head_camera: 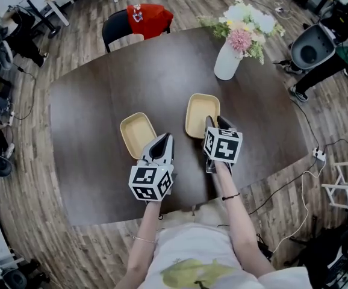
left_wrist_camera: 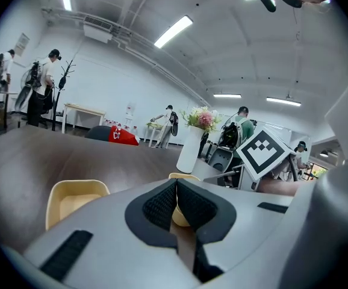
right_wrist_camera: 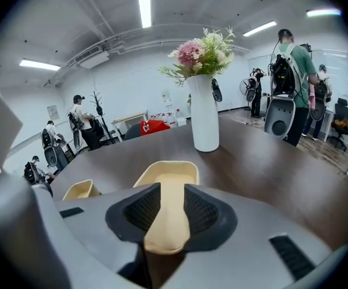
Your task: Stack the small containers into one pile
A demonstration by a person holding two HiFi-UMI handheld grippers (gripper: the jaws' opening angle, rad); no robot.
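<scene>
Two shallow pale-yellow containers lie apart on the dark table (head_camera: pixel 102 89). The left container (head_camera: pixel 136 132) (left_wrist_camera: pixel 74 198) (right_wrist_camera: pixel 80 189) sits just ahead and left of my left gripper (head_camera: pixel 165 138) (left_wrist_camera: pixel 176 182), whose pads meet at the tips with nothing between them. The right container (head_camera: pixel 201 114) (right_wrist_camera: pixel 171 176) lies in front of my right gripper (head_camera: pixel 218 122) (right_wrist_camera: pixel 165 191). That gripper's jaws stand open on either side of the container's near end, which shows in the gap between the pads.
A white vase of flowers (head_camera: pixel 227 62) (right_wrist_camera: pixel 204 116) stands at the table's far right, beyond the right container. A chair with a red cloth (head_camera: pixel 139 20) is at the far edge. People and equipment stand around the room.
</scene>
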